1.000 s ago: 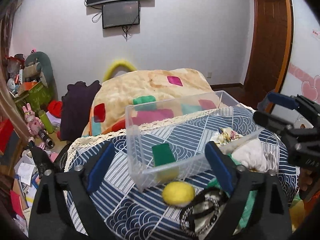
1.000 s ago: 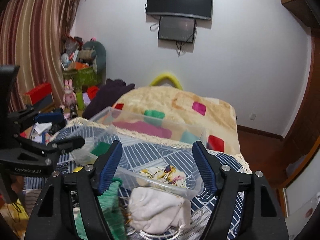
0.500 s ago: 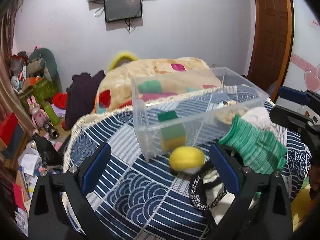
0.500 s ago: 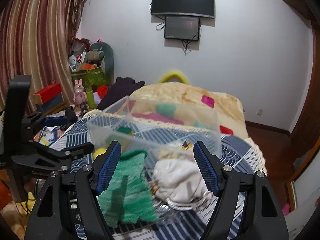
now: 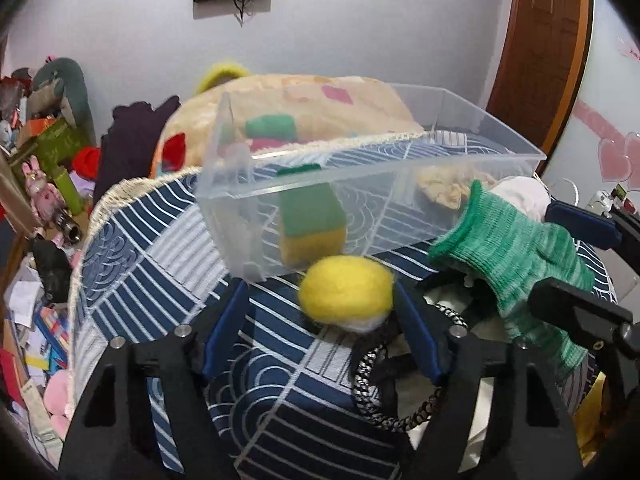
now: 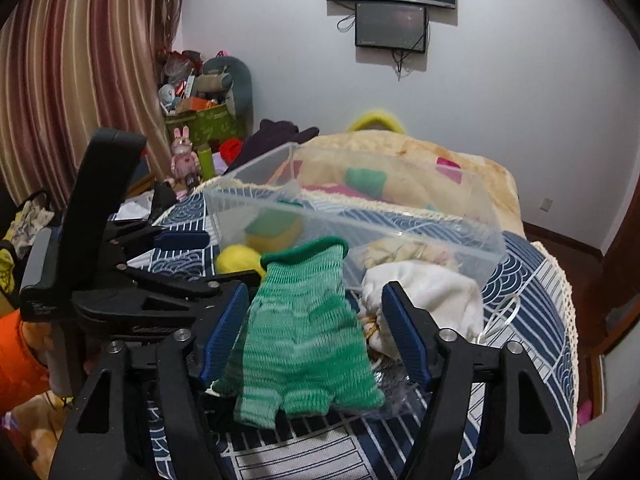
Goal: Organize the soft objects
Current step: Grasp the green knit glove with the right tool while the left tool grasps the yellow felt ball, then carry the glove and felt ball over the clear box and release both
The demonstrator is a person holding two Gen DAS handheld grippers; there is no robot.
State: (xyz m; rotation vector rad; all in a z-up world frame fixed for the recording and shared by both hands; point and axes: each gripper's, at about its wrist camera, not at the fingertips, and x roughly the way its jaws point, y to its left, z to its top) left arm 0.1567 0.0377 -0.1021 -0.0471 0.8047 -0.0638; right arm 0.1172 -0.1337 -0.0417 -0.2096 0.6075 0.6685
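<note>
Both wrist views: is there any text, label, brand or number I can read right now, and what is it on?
No text can be read in either view.
Green box in the clutter by the curtain: pale markings on its front, too blurred to read.
Wall screens: dark, nothing displayed and no brand legible.
Clear bin: no label visible.
</note>
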